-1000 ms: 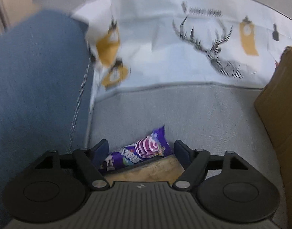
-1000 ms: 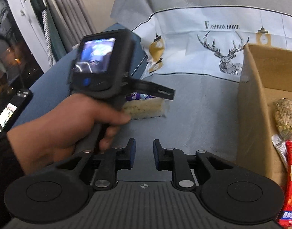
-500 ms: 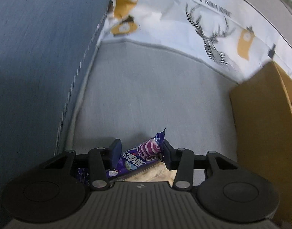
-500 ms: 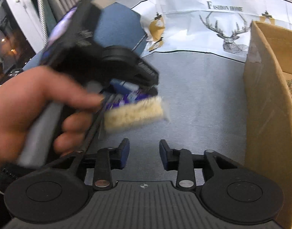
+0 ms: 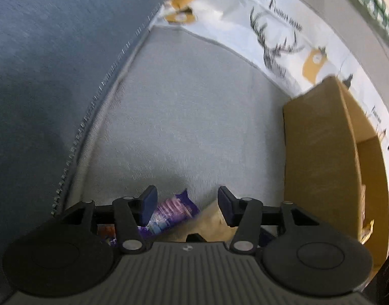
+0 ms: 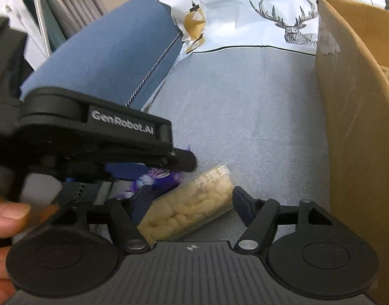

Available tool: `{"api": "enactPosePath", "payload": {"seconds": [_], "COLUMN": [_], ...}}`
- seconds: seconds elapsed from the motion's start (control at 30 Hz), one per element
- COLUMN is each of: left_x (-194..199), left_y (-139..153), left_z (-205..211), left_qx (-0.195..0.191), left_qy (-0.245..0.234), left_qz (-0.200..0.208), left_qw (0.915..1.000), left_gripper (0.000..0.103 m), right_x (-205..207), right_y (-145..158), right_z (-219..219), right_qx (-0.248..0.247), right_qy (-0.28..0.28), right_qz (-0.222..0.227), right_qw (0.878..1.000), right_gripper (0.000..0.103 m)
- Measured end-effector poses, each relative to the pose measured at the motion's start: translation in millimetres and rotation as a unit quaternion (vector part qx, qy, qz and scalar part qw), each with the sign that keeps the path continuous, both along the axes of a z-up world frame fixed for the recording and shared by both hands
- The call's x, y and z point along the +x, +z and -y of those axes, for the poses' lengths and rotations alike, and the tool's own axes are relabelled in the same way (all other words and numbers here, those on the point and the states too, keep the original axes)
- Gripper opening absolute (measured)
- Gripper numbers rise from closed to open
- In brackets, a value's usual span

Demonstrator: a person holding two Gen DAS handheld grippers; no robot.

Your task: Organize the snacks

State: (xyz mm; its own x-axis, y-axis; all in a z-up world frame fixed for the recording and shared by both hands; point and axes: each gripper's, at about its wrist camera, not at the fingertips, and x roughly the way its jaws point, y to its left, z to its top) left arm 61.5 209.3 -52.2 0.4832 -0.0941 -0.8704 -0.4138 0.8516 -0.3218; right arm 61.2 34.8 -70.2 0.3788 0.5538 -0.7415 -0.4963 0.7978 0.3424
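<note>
Low in both wrist views, two snack packets lie on the grey fabric surface (image 6: 245, 117) between parted fingers.

Right gripper (image 6: 191, 198) has just been opening; its fingers stand wide around the clear packet of pale yellow puffed snack (image 6: 189, 208), pads apart from it. Left gripper (image 5: 186, 203) has its fingers half spread, just widened, over the purple striped wrapper (image 5: 169, 212); whether the pads touch it I cannot tell. At right stands the brown cardboard box (image 6: 352, 101); a blue cushion (image 6: 105, 58) fills the upper left.
</note>
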Motion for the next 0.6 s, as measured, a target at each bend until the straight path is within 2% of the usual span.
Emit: {"api": "enactPosePath", "payload": {"seconds": [0.13, 0.2, 0.3, 0.4, 0.47, 0.53, 0.57, 0.6], "left_x": [-7, -13, -20, -20, -19, -19, -18, -17], "left_y": [7, 12, 17, 18, 16, 14, 13, 12], "left_z": [-6, -10, -14, -14, -15, -16, -16, -14], "left_qx": [0.005, 0.003, -0.002, 0.003, 0.011, 0.010, 0.011, 0.015], "left_qy": [0.015, 0.022, 0.033, 0.028, 0.023, 0.019, 0.015, 0.009], "left_qz": [0.014, 0.028, 0.044, 0.045, 0.039, 0.035, 0.033, 0.028], "left_qw": [0.9998, 0.9994, 0.9985, 0.9986, 0.9989, 0.9991, 0.9993, 0.9995], "left_gripper": [0.058, 0.058, 0.060, 0.061, 0.062, 0.062, 0.062, 0.062], "right_x": [-4, -4, -2, -2, -3, -7, -8, -10], "right_y": [4, 1, -11, -15, -17, -17, -17, -16], "right_z": [-8, -13, -22, -25, -26, -25, -24, -21], "right_qx": [-0.030, -0.037, -0.042, -0.051, -0.066, -0.082, -0.087, -0.092], "right_qy": [-0.008, -0.010, -0.012, -0.013, -0.004, 0.012, 0.020, 0.032], "right_qz": [0.006, 0.000, -0.020, -0.017, -0.009, 0.007, 0.013, 0.022], "right_qw": [0.999, 0.999, 0.999, 0.998, 0.998, 0.997, 0.996, 0.995], "right_gripper": [0.073, 0.081, 0.088, 0.089, 0.087, 0.079, 0.070, 0.056]}}
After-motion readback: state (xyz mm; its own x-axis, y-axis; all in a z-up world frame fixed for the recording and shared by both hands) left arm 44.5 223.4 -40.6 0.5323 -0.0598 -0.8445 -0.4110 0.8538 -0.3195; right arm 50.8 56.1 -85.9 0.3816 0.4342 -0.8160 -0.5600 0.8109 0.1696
